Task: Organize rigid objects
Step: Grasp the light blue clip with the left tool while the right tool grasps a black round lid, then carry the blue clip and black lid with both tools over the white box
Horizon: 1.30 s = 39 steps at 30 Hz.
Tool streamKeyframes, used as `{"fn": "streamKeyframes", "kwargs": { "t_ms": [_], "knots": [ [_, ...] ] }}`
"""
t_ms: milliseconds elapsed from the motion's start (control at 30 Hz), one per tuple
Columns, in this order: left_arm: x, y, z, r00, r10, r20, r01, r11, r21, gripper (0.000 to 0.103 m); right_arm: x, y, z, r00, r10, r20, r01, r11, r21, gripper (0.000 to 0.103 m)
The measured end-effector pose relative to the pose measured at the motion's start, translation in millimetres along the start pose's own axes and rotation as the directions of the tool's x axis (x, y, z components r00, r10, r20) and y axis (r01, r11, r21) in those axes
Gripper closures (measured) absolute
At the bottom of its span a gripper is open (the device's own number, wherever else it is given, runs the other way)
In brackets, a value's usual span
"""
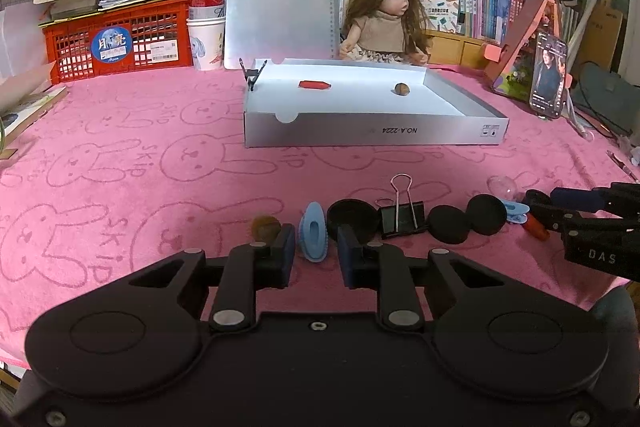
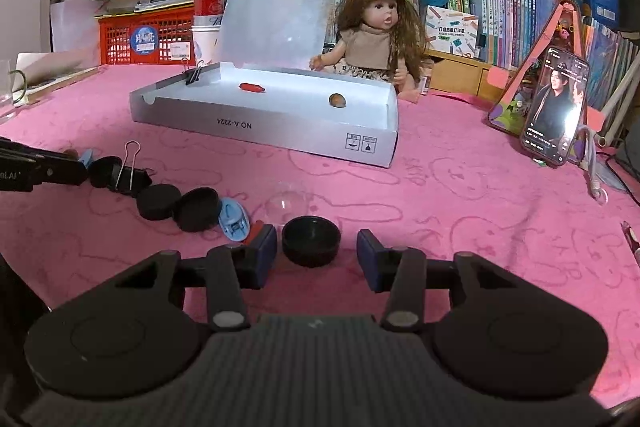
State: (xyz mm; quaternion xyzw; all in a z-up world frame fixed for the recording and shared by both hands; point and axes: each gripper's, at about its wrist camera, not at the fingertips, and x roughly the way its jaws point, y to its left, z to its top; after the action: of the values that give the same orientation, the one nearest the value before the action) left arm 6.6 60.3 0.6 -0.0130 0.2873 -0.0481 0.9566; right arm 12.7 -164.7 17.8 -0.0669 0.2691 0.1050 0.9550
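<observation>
- Your left gripper [image 1: 313, 247] had its fingers closed on the blue clip [image 1: 313, 235], low over the pink table [image 1: 160, 155]
- Your right gripper [image 2: 317, 254] had its fingers open around the black cap [image 2: 311, 241], not squeezing it
- The white box [image 1: 372, 133] sat further back, holding a nut [image 1: 401, 89] and a red piece [image 1: 314, 84]

A soft, fuzzy pink towel [image 1: 160, 163] covers the table, bearing a smooth matt cardboard box [image 1: 372, 131], matt black plastic caps [image 1: 450, 223], a wire-handled metal binder clip [image 1: 402, 217] and glossy blue plastic clips [image 1: 314, 237].
</observation>
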Motion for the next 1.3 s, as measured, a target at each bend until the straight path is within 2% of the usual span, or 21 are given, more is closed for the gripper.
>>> {"fn": "streamKeyframes", "kwargs": {
  "t_ms": [100,167,333,367,400,833,967,1100,1300],
  "knots": [
    [1.7,0.0,-0.4,1.000,0.003,0.000,-0.003,1.000,-0.002,0.081,0.1,-0.8,-0.8,1.000,-0.004,0.002,0.004,1.000,0.007,0.051],
    [3.1,-0.9,-0.4,1.000,0.004,0.001,-0.004,1.000,0.006,0.081,0.0,-0.6,-1.3,1.000,-0.016,0.004,0.016,1.000,0.005,0.046],
    [7.1,-3.2,-0.4,1.000,0.014,0.004,-0.014,1.000,0.011,0.081,-0.4,-1.6,-1.7,1.000,-0.013,0.007,0.013,1.000,0.022,0.045],
    [7.8,-3.6,-0.4,1.000,0.018,0.006,-0.018,1.000,0.012,0.081,-0.9,-1.4,-1.8,1.000,-0.009,0.007,0.009,1.000,0.025,0.054],
    [8.3,-3.9,-0.4,1.000,0.022,0.007,-0.022,1.000,0.015,0.088,-1.5,-1.3,-1.6,1.000,-0.010,0.010,0.009,0.999,0.030,0.067],
    [-9.6,-13.3,12.5,0.998,0.010,0.060,-0.011,1.000,0.019,0.088,-9.8,-1.7,14.9,0.998,-0.016,0.058,0.013,0.999,0.041,0.067],
    [-11.6,-13.6,22.5,0.999,-0.008,0.050,0.008,1.000,0.003,0.088,-8.2,-2.6,24.9,0.998,-0.015,0.063,0.011,0.998,0.061,0.067],
    [-15.3,-14.3,34.6,0.997,-0.012,0.076,0.012,1.000,0.006,0.088,-7.8,-3.7,36.2,0.997,-0.013,0.082,0.006,0.997,0.079,0.067],
    [-13.0,-12.4,59.5,0.995,-0.051,0.087,0.053,0.998,-0.022,0.088,-3.0,-1.6,55.6,0.995,-0.015,0.101,0.007,0.997,0.074,0.067]
  ]
}}
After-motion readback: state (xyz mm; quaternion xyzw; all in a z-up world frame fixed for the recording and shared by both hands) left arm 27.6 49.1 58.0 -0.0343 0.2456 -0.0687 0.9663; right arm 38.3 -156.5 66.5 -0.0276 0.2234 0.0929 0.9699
